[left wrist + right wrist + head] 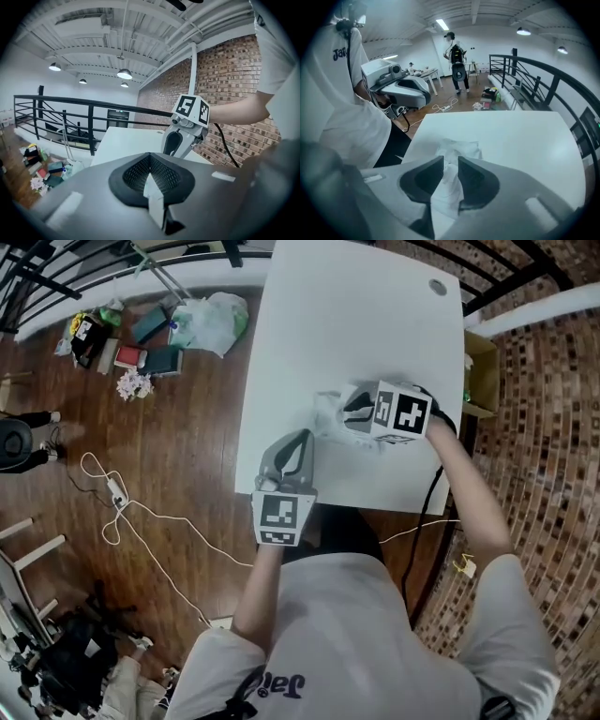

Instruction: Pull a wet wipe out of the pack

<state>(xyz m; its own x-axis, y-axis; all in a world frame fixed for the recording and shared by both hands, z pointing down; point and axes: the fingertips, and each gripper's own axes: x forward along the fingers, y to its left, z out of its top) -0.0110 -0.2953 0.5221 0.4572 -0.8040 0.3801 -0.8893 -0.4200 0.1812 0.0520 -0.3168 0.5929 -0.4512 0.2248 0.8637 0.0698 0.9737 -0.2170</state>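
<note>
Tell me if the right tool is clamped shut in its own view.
No: the right tool has its jaws apart, with a crumpled white wipe on the table showing in the gap.

floor [169,446]: dark wood | wall [225,70]: red brick | railing [91,126]: black | ceiling lamps [124,74]: lit

Right gripper [351,412] hides most of the wipe [324,424]; far-left floor clutter [105,336] is too small to name, perhaps books.

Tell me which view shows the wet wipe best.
Right gripper view: the wet wipe lies crumpled on the table, between the right gripper's parted jaws. Head view shows it small, partly hidden by that gripper. Left gripper view doesn't clearly show it.
</note>
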